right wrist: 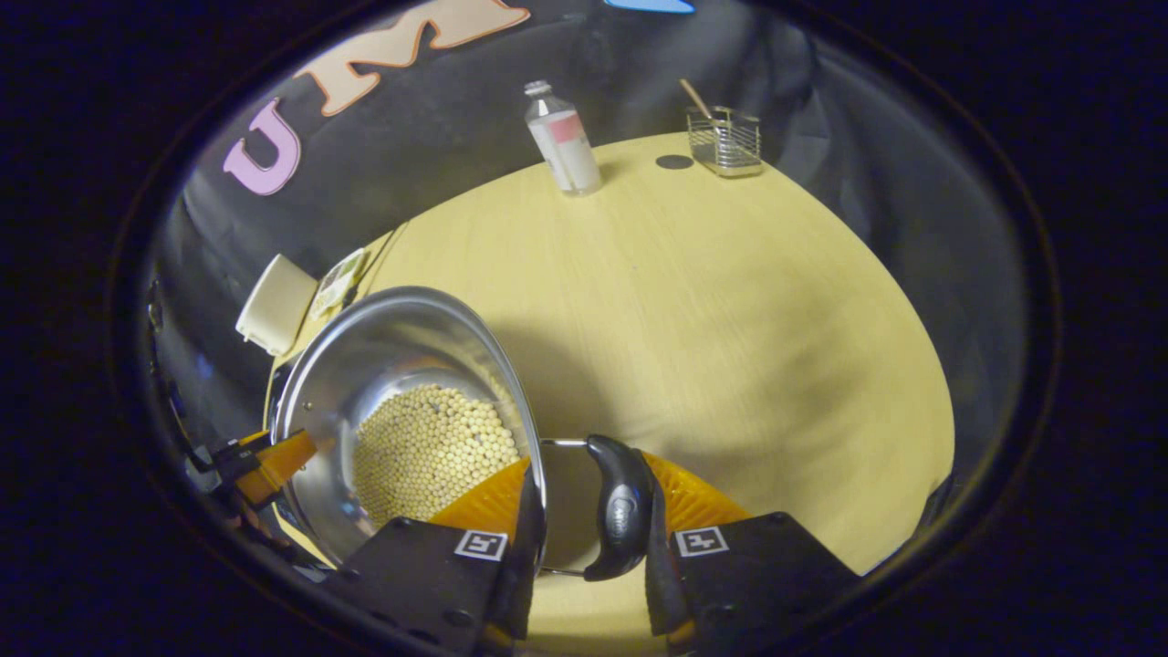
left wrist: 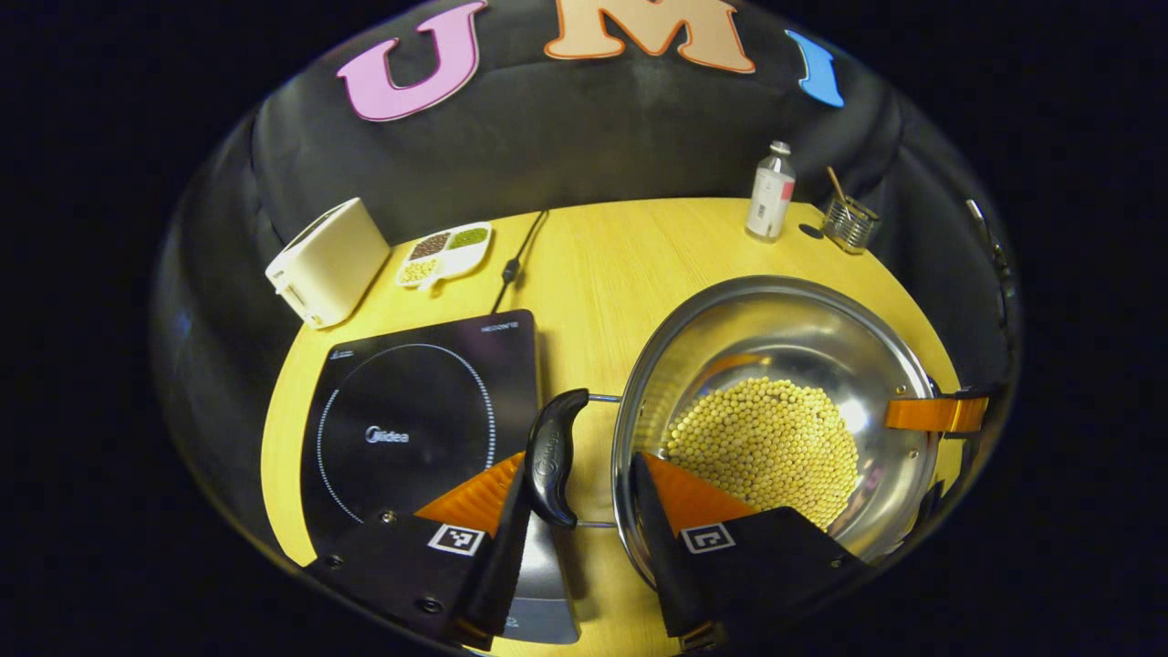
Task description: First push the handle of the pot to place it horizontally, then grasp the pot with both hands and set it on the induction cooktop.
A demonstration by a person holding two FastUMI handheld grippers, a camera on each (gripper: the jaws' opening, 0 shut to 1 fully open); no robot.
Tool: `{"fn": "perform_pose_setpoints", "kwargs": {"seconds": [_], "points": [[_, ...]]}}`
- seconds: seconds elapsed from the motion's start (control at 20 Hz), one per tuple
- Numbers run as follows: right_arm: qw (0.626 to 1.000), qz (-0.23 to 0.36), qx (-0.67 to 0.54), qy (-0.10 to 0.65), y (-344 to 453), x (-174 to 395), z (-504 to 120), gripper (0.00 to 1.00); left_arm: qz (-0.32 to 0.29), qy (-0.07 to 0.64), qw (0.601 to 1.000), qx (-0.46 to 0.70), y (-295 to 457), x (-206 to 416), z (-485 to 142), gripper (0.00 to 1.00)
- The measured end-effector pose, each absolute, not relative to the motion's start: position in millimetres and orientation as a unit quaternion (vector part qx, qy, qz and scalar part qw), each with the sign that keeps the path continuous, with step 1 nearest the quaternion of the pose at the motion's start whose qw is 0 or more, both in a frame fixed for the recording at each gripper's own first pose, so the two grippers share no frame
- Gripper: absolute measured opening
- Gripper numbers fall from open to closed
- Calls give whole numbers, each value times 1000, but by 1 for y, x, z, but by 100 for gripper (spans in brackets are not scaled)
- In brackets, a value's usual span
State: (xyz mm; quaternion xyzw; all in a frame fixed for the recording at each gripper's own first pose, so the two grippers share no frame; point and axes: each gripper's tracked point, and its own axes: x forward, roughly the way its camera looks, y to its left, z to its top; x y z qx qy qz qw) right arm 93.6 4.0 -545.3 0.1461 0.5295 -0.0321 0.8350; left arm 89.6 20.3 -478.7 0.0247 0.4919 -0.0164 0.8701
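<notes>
Sitting on the yellow tabletop [left wrist: 602, 274], the steel pot [left wrist: 776, 338] holds a heap of pale round beans [left wrist: 766, 452] and stands just right of the black induction cooktop [left wrist: 411, 429] in the left gripper view, not on it. The pot has a black side handle on each side, carried on thin wire brackets. In the left gripper view the left gripper [left wrist: 584, 511] has its fingers spread around the pot's rim and the near handle [left wrist: 554, 456]: one finger lies outside against the handle, over the edge of the cooktop, and the other reaches inside the pot above the beans; whether both press firmly cannot be told. The other gripper [left wrist: 940, 415] shows at the far rim of the pot in that view. In the right gripper view the right gripper [right wrist: 584, 511] straddles the opposite side in the same way, one finger inside the rim by the beans, the other just outside the handle [right wrist: 620, 506], touching it, with the pot wall and handle between them. Farther out, at the back of the tabletop, stand a clear bottle [left wrist: 771, 192] and a small wire basket [left wrist: 850, 224] with a stick in it. Behind the cooktop a white toaster [left wrist: 327, 263] sits beside a divided white dish [left wrist: 447, 254] of assorted beans, and a black cable [left wrist: 516, 260] runs toward the wall.
</notes>
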Motion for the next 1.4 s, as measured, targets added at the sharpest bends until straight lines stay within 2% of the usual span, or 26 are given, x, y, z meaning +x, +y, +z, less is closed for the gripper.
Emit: {"fn": "perform_pose_setpoints", "kwargs": {"seconds": [0.05, 0.1, 0.2, 0.25, 0.35, 0.4, 0.5, 0.85, 0.9, 0.95, 1.15, 1.2, 1.25, 1.3, 1.4], "points": [[840, -26, 142, 523, 11, 98, -539, 52, -10, 490, 872, 21, 28, 89, -472, 64], [843, -18, 139, 519, 20, 102, -533, 46, -3, 487, 873, 19, 40, 90, -468, 64], [849, -3, 136, 511, 41, 111, -522, 46, 9, 477, 879, 17, 61, 92, -454, 64], [851, 2, 136, 507, 52, 115, -517, 52, 13, 472, 881, 16, 71, 93, -447, 65], [853, 9, 136, 504, 73, 120, -508, 52, 16, 464, 886, 15, 91, 94, -438, 64], [854, 11, 135, 502, 85, 122, -506, 46, 16, 459, 888, 15, 103, 94, -436, 64], [856, 13, 128, 500, 110, 124, -502, 46, 14, 453, 891, 13, 125, 94, -433, 63], [860, -12, 91, 502, 206, 127, -497, 46, -10, 459, 888, -26, 217, 99, -455, 63], [859, -18, 88, 503, 217, 128, -499, 52, -16, 459, 888, -28, 228, 101, -461, 63], [858, -24, 84, 505, 228, 129, -500, 52, -20, 463, 886, -31, 238, 102, -466, 63], [853, -32, 67, 516, 268, 133, -507, 52, -22, 469, 882, -43, 273, 104, -483, 63], [853, -34, 64, 517, 274, 135, -509, 46, -26, 462, 886, -37, 279, 110, -483, 64], [852, -34, 64, 518, 280, 138, -510, 46, -30, 457, 888, -29, 286, 114, -484, 63], [850, -36, 65, 522, 287, 139, -514, 52, -32, 453, 891, -24, 293, 117, -484, 63], [845, -40, 73, 528, 299, 141, -517, 52, -27, 441, 897, -16, 304, 124, -485, 64]]}}
